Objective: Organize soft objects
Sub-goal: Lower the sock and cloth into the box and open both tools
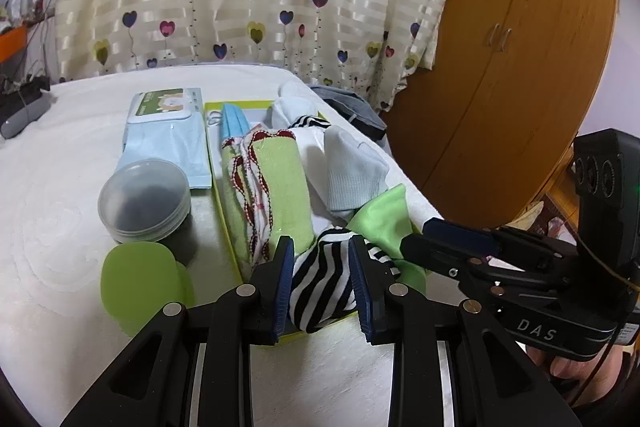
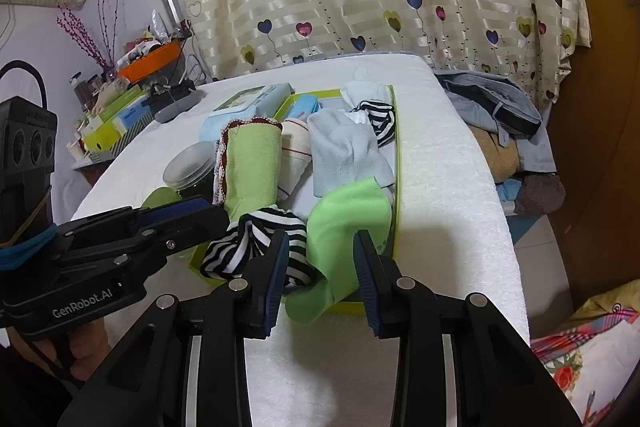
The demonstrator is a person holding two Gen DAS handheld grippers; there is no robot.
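Observation:
A yellow-green tray (image 1: 224,211) (image 2: 394,163) on the white bed holds soft items: a green towel with red trim (image 1: 280,187) (image 2: 252,163), a pale blue sock (image 1: 352,175) (image 2: 344,151), a bright green sock (image 1: 384,223) (image 2: 344,227) and a black-and-white striped sock (image 1: 320,279) (image 2: 264,239). My left gripper (image 1: 322,287) is open with the striped sock between its fingers at the tray's near end. My right gripper (image 2: 320,275) is open around the bright green sock, whose toe hangs over the tray's near rim.
Left of the tray stand a clear round jar (image 1: 144,199) (image 2: 188,171), a green lid (image 1: 140,279) and a wet-wipes pack (image 1: 168,123) (image 2: 248,103). Clothes pile (image 2: 496,115) lies at the bed's right. Heart-print curtain behind, wooden wardrobe (image 1: 504,67) at right, cluttered shelf (image 2: 132,87) at left.

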